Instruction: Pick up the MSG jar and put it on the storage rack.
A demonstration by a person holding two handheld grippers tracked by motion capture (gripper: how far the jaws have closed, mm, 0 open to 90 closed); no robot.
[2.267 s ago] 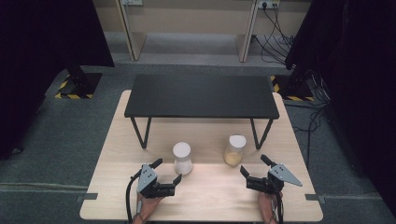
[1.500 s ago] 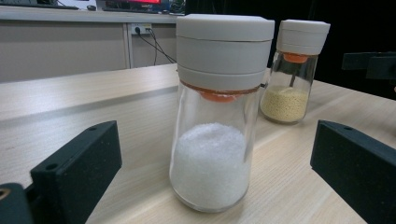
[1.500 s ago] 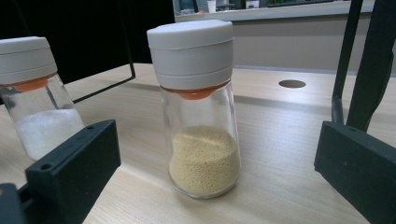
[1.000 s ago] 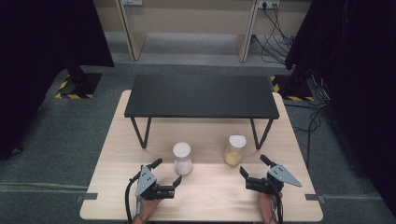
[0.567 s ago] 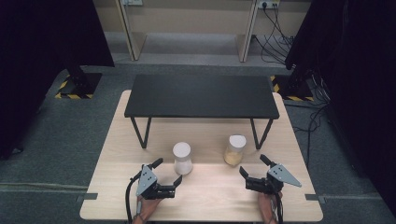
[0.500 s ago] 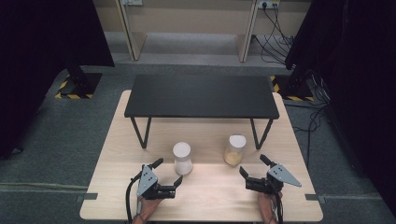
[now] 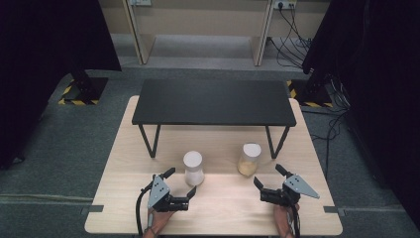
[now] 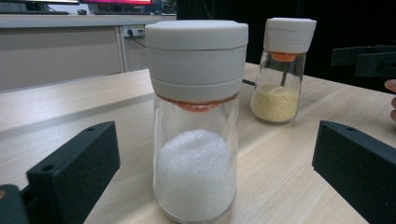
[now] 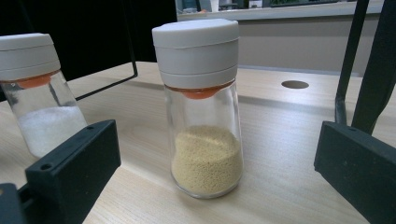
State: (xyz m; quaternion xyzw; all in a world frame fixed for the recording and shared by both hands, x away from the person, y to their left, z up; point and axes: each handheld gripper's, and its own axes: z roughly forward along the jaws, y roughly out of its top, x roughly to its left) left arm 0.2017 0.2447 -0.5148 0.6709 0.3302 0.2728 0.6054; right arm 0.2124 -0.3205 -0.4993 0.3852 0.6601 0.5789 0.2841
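While both grippers were held wide apart, white-grain jar was framed between left gripper jaws, untouched; yellow-grain jar likewise before right gripper. Tipping judged likely if tall jars were nudged off-centre during closing.

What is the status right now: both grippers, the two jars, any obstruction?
Left hand-held gripper open, facing the white-grain jar. Right hand-held gripper open, facing the yellow-grain jar. Both jars upright, lidded, untouched. Nothing between jaws and jars.
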